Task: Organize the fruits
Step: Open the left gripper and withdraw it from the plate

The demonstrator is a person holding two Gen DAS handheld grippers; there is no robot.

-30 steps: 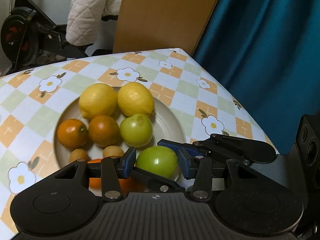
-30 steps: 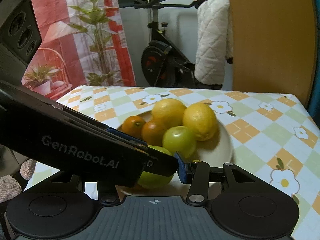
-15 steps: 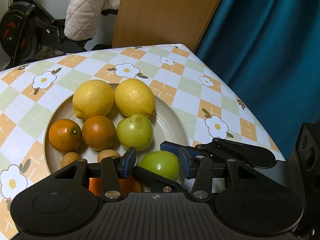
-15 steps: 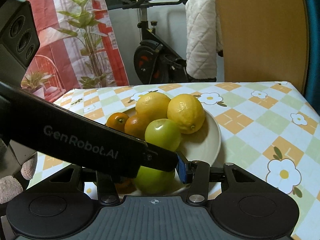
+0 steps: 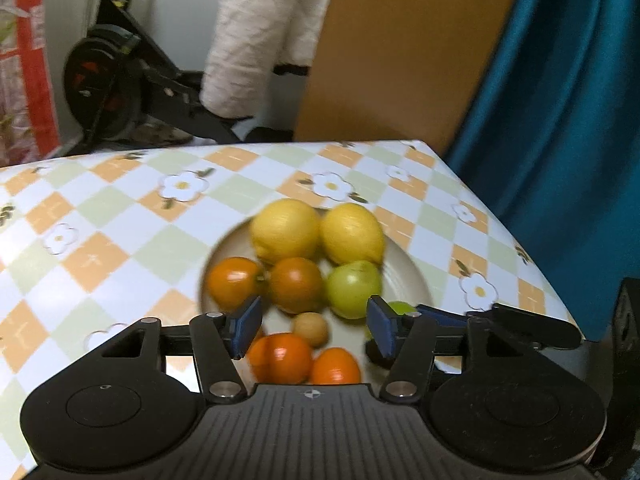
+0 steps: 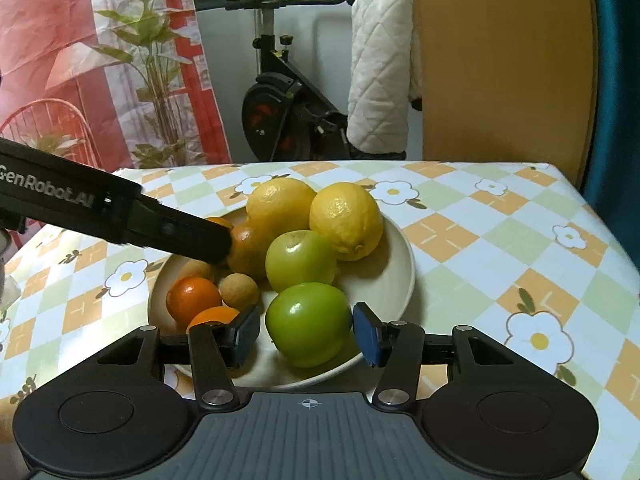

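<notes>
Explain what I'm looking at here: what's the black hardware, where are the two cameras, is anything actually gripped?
No robot arm here: a person holds a handheld two-finger gripper in each hand, and each carries a fisheye camera looking forward along its fingers. The black plastic at the bottom of each picture is that gripper's own body.

The left wrist view shows the left gripper over a beige plate on a table with a checked flower tablecloth; that picture is blurred. The right wrist view shows the right gripper with a green apple between its blue pads, but small gaps show on both sides, so nothing is gripped. Both grippers' jaws have just been opening.

On the plate: two lemons, a second green apple, several oranges and small tan round fruits.
</notes>
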